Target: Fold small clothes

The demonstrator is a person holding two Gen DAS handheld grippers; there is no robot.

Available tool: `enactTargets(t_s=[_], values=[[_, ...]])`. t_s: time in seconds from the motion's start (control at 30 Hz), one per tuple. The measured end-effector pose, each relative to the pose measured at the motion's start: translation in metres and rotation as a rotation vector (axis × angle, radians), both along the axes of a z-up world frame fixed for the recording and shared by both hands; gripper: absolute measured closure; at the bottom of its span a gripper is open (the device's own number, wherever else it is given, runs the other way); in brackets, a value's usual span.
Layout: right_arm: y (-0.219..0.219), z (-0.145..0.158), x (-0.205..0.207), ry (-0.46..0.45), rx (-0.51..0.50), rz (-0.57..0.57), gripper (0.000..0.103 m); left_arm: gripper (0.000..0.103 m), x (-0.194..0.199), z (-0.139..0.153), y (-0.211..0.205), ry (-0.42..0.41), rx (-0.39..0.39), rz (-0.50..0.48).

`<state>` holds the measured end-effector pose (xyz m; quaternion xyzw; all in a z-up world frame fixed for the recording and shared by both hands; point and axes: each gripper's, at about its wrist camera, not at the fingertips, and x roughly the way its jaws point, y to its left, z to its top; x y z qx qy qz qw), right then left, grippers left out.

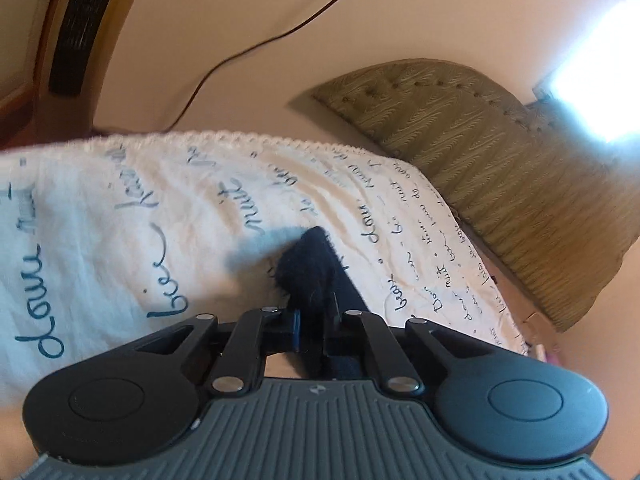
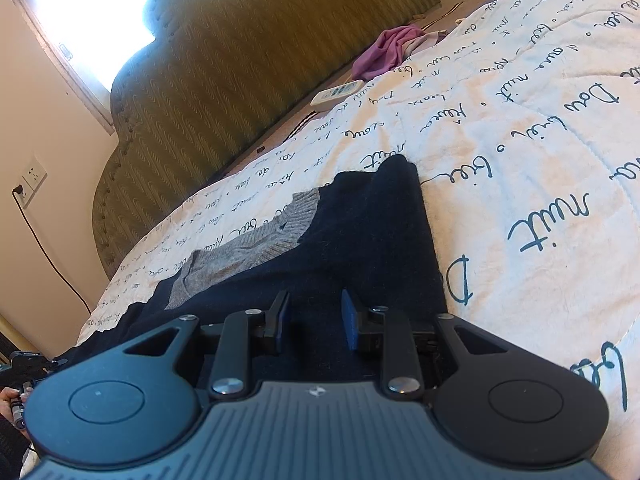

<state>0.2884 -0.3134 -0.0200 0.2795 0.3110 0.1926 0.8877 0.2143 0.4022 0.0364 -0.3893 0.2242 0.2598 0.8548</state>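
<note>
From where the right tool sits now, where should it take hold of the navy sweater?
Grip the navy sweater at its right side edge beside the raised fold, coming from the quilt side. That edge lies free on the quilt, closest to the open right tool; the left tool already pinches another part.

Bedcover (image 1: 120, 208), left wrist view: dark blue handwriting printed on white cloth; "doux", "bien" and "nuit" can be read at the near left.
Bedcover, right wrist view (image 2: 520, 120): same script, seen upside down; "nuit" and "Dou" are readable on the right.
Far lines of script: too small to read.
</note>
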Motion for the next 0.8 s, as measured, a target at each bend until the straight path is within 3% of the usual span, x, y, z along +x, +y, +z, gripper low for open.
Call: enactTargets(t_s=[0.07,0.2,0.33,0.57,0.73,0.8], values=[[0.0,0.0,0.0,0.0,0.003,0.0,0.077,0.097,0.006,0.02,-0.026,-0.003,0.114,-0.048],[0.0,0.0,0.0,0.0,0.01,-0.001,0.077,0.097,0.016,0.065,-0.113,-0.106,0.327,-0.239],[-0.001,-0.001,-0.001,0.0,0.018,-0.002,0.077,0.097,0.032,0.078,-0.197,-0.161,0.412,-0.44],[-0.002,-0.001,-0.001,0.001,0.026,-0.001,0.077,0.097,0.038,0.039,-0.326,-0.089,0.557,-0.727],[-0.003,-0.001,-0.001,0.002,0.035,-0.001,0.077,0.096,0.03,-0.007,-0.378,0.005,0.677,-0.856],[-0.003,-0.002,-0.001,0.001,0.033,-0.001,0.077,0.081,0.033,-0.023,-0.385,0.049,0.7,-0.907]])
